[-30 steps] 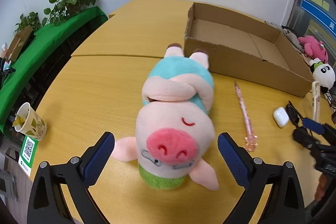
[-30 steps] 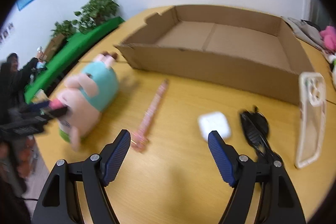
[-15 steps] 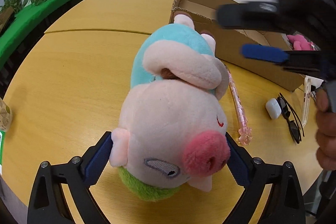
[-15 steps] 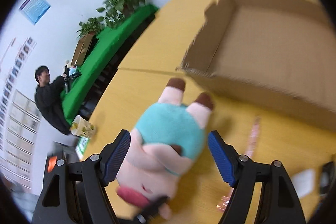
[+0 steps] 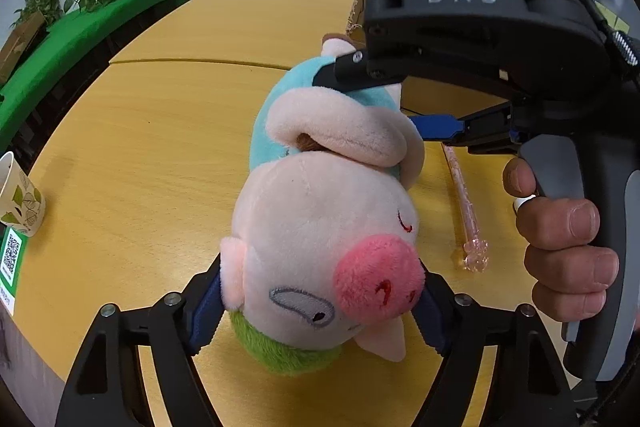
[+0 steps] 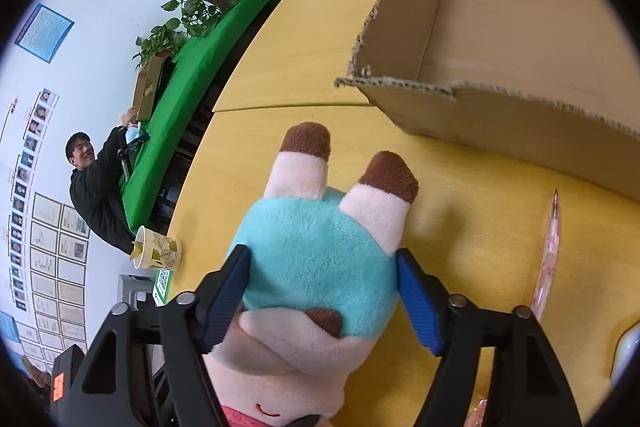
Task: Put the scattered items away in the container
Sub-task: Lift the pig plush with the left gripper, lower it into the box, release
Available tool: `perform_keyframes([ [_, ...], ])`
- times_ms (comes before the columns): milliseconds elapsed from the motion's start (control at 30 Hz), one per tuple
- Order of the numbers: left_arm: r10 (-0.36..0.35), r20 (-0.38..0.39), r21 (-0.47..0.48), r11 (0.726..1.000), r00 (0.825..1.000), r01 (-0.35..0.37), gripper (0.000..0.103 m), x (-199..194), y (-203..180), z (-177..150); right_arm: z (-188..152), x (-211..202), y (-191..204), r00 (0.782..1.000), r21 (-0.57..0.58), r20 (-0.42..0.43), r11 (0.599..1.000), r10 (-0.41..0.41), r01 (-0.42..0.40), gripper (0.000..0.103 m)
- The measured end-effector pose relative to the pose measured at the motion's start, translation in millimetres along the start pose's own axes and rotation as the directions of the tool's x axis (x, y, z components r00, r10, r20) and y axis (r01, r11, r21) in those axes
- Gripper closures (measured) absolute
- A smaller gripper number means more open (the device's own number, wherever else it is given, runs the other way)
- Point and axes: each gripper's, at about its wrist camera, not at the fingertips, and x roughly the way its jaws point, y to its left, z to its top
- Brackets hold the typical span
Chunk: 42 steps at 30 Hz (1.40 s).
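Note:
A plush pig (image 5: 320, 227) in a teal shirt lies on the yellow table. My left gripper (image 5: 320, 307) is shut on its head, the blue pads pressed into both sides. My right gripper (image 6: 322, 291) is shut on its teal body (image 6: 316, 255), the brown-tipped feet pointing at the cardboard box (image 6: 520, 39). The right gripper also shows from the side in the left wrist view (image 5: 400, 99), held by a hand. A pink pen (image 5: 464, 203) lies right of the pig; it also shows in the right wrist view (image 6: 548, 259).
A paper cup (image 6: 156, 251) stands at the table's left edge, also in the left wrist view (image 5: 18, 199). A green counter (image 6: 192, 87) with potted plants runs beyond it, with a person beside it. A white item (image 6: 628, 355) sits at the right edge.
My left gripper closed on the pig's head. My right gripper swung left from the small items, came over the pig and closed on its teal body.

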Motion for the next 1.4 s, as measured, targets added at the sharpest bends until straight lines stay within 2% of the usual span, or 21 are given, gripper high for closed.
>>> perform_keyframes([
  [67, 0.004, 0.004, -0.001, 1.000, 1.000, -0.004, 0.024, -2.2, -1.2, -2.2, -4.6, -0.9, 4.9, 1.000, -0.027, 0.011, 1.000, -0.001, 0.001, 0.045],
  [133, 0.009, 0.007, 0.005, 1.000, 1.000, -0.009, 0.025, -4.0, -3.8, -4.6, -7.0, -3.8, 10.4, 1.000, -0.040, 0.020, 0.999, -0.006, 0.007, 0.048],
  [300, -0.015, 0.034, 0.023, 1.000, 0.999, 0.014, 0.028, -21.6, -5.9, -2.8, -13.2, -21.3, 9.5, 0.999, -0.036, 0.052, 0.999, -0.004, 0.005, 0.051],
  [433, -0.049, 0.072, 0.059, 0.997, 0.996, 0.045, 0.028, -40.2, -18.0, 6.5, -10.6, -56.0, 17.1, 0.992, -0.067, 0.124, 0.998, -0.010, 0.018, 0.052],
  [600, -0.109, 0.140, 0.134, 0.987, 0.984, 0.090, 0.028, -72.6, -46.5, 37.4, 3.4, -116.7, 26.1, 0.970, -0.082, 0.242, 0.995, -0.031, 0.052, 0.052],
  [700, -0.138, 0.169, 0.185, 0.977, 0.976, 0.106, 0.028, -89.2, -65.6, 63.9, 19.4, -151.6, 32.2, 0.949, -0.093, 0.312, 0.992, -0.050, 0.083, 0.052],
  [867, -0.193, 0.236, 0.244, 0.960, 0.952, 0.134, 0.028, -118.2, -88.7, 107.9, 52.7, -206.4, 52.8, 0.911, -0.128, 0.405, 0.982, -0.079, 0.142, 0.052],
  [1067, -0.233, 0.267, 0.277, 0.948, 0.935, 0.157, 0.028, -137.2, -103.3, 157.3, 93.3, -240.9, 63.3, 0.883, -0.129, 0.458, 0.976, -0.099, 0.177, 0.053],
  [1233, -0.235, 0.244, 0.271, 0.948, 0.941, 0.167, 0.028, -127.4, -109.7, 196.6, 128.2, -240.3, 60.8, 0.880, -0.113, 0.461, 0.975, -0.118, 0.190, 0.053],
  [1400, -0.196, 0.212, 0.255, 0.957, 0.958, 0.140, 0.028, -95.9, -117.4, 223.1, 165.5, -223.0, 38.2, 0.890, -0.084, 0.440, 0.981, -0.121, 0.174, 0.053],
])
